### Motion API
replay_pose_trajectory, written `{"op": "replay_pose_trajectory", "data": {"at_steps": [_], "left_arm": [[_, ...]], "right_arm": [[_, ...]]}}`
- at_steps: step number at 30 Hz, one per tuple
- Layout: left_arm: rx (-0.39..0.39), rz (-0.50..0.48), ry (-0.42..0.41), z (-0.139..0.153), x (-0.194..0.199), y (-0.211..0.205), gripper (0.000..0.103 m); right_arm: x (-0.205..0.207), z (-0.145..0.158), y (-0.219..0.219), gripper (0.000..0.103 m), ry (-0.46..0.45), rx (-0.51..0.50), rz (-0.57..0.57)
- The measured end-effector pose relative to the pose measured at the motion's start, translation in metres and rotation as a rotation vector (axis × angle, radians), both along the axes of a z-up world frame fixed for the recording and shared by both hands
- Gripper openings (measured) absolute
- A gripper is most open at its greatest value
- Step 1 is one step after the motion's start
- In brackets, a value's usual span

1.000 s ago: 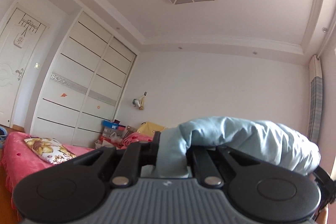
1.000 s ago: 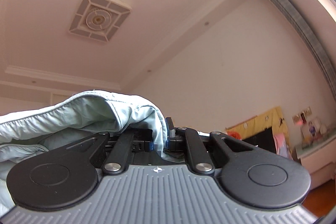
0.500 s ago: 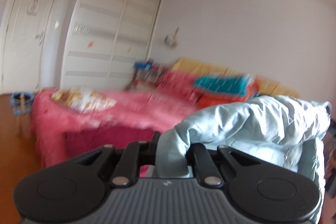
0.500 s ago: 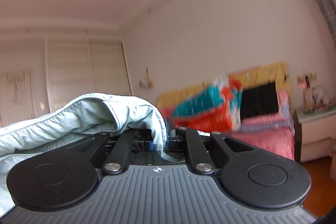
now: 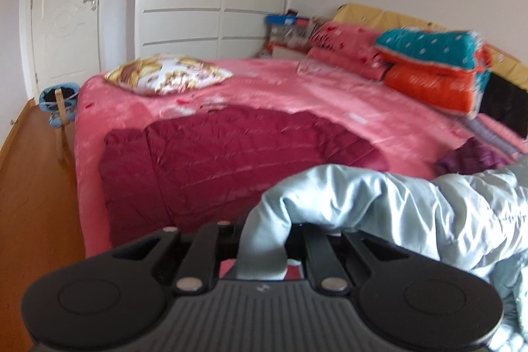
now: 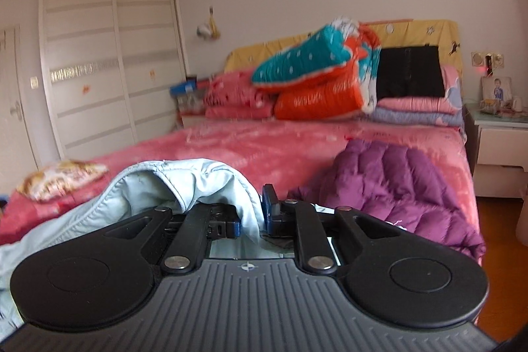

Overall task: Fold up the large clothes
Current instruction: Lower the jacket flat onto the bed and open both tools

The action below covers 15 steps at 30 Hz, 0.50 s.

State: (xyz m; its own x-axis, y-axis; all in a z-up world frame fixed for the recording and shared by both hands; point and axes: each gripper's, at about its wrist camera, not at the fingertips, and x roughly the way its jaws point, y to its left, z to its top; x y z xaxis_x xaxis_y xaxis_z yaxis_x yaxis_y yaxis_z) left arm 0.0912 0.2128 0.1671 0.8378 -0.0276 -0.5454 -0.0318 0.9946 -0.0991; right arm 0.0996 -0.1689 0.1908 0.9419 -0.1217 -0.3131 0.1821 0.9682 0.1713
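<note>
— Pale blue, puffy and quilted: that's the jacket (image 5: 412, 203), strung between both grippers, bunched and creased, over the near edge of the bed (image 5: 297, 94).

— What has changed?

— A second ago both cameras faced the ceiling with the jacket held high. Now they tip toward the bed, so it is being brought down to lay out.

— And the grip?

— The left gripper (image 5: 264, 244) is clamped narrow on a fold. The right gripper (image 6: 251, 215) has cloth between its pads, but its jaws are opening.

— So the fold itself?

— Not begun, I'd say. It needs spreading flat first. A maroon coat (image 5: 231, 154) lies at the near left corner, a purple one (image 6: 396, 183) by the right edge; little bare space lies between.
</note>
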Motion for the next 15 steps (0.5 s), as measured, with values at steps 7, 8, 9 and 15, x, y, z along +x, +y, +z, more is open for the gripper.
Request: {"op": "replay_pose_trajectory", "data": {"at_steps": [7,8,9,15], "left_arm": [[0.043,0.045,0.071,-0.038,0.041,0.002,0.030],[0.053,0.053,0.074,-0.041,0.044,0.005,0.035],[0.065,0.062,0.073,-0.043,0.049,0.007,0.048],[0.160,0.072,0.047,-0.048,0.054,0.018,0.080]], "right_arm": [[0.032,-0.036,0.012,0.086,0.091,-0.105,-0.004],[0.031,-0.044,0.018,0.103,0.101,-0.114,-0.004],[0.040,-0.052,0.015,0.103,0.112,-0.122,-0.003],[0.043,-0.072,0.020,0.103,0.152,-0.157,-0.016]]}}
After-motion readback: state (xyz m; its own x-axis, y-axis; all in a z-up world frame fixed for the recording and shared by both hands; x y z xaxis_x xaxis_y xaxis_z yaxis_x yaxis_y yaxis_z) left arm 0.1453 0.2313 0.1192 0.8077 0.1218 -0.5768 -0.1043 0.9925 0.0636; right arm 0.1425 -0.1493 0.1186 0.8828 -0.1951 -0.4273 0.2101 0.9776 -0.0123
